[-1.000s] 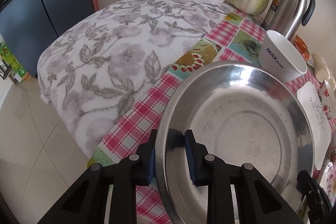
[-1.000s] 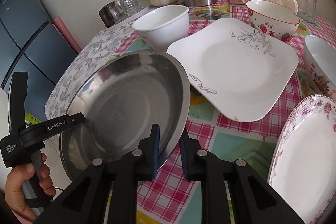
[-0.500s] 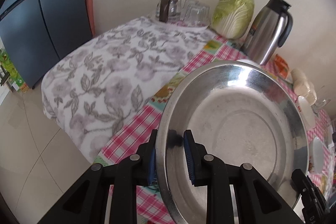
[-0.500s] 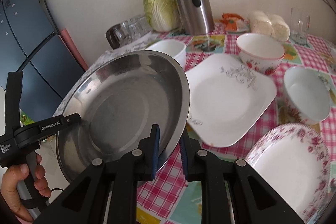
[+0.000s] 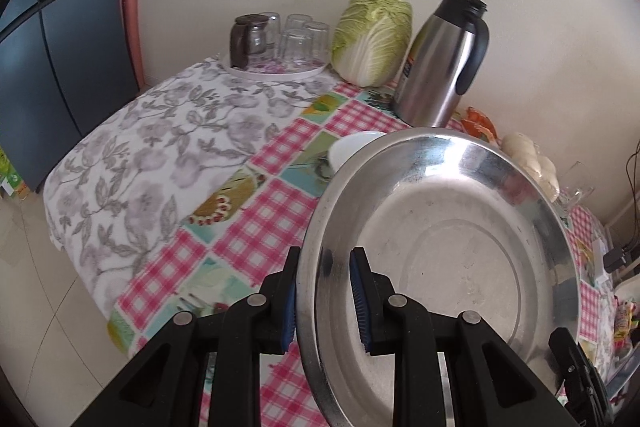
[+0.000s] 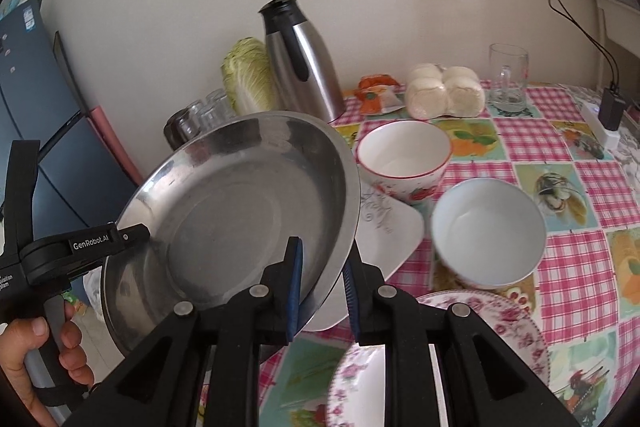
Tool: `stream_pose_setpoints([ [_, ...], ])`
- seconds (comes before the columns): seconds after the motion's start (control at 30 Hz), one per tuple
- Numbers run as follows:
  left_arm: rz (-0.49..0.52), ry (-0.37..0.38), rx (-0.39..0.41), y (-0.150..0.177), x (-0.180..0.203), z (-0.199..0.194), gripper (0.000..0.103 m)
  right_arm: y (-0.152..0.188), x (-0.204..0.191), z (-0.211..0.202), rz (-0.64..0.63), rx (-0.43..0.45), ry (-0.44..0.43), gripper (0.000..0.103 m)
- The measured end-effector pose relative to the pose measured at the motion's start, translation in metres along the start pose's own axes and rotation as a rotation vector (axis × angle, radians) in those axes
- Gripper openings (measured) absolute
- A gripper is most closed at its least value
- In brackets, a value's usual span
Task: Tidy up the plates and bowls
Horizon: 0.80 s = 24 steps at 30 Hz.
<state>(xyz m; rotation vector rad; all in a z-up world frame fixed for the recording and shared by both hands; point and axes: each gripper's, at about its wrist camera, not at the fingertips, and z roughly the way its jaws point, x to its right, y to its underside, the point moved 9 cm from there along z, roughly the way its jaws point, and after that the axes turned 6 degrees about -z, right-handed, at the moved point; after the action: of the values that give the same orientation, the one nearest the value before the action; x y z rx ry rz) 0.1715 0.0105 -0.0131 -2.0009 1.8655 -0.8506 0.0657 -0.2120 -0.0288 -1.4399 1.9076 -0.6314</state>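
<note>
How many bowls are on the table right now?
3. A strawberry-patterned bowl sits near the buns, a plain pale bowl stands in front of it, and a white bowl peeks out behind the held steel pan. The pan may hide more.

table (image 6: 560, 131): checked cloth | on it: strawberry bowl (image 6: 404, 157); white bowl (image 6: 488, 231); square plate (image 6: 388, 231); thermos (image 6: 304, 67); cabbage (image 5: 372, 37)

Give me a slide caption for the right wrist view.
Both grippers, right and left, clamp opposite rims of a steel basin held above the dish-covered table.

Soft daylight, glare on steel plate (image 5: 440, 239), fisheye-dark corners, slight blur.
</note>
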Motion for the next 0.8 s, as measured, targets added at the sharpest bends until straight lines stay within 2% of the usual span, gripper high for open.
stream_pose_setpoints([
  [0.23, 0.029, 0.029, -0.021, 0.002, 0.039, 0.018, 0.026, -0.005, 0.032, -0.001, 0.035, 0.005, 0.044, 0.021],
  [0.47, 0.045, 0.048, -0.049, 0.005, 0.060, 0.042, 0.026, 0.003, 0.056, 0.015, 0.068, -0.032, 0.065, 0.022],
  [0.63, 0.050, 0.043, -0.093, 0.013, 0.059, 0.062, 0.026, 0.014, 0.060, 0.029, 0.079, -0.076, 0.085, 0.022],
  [0.8, 0.022, 0.037, -0.127, 0.018, 0.044, 0.072, 0.026, 0.015, 0.050, 0.035, 0.025, -0.089, 0.103, 0.022],
])
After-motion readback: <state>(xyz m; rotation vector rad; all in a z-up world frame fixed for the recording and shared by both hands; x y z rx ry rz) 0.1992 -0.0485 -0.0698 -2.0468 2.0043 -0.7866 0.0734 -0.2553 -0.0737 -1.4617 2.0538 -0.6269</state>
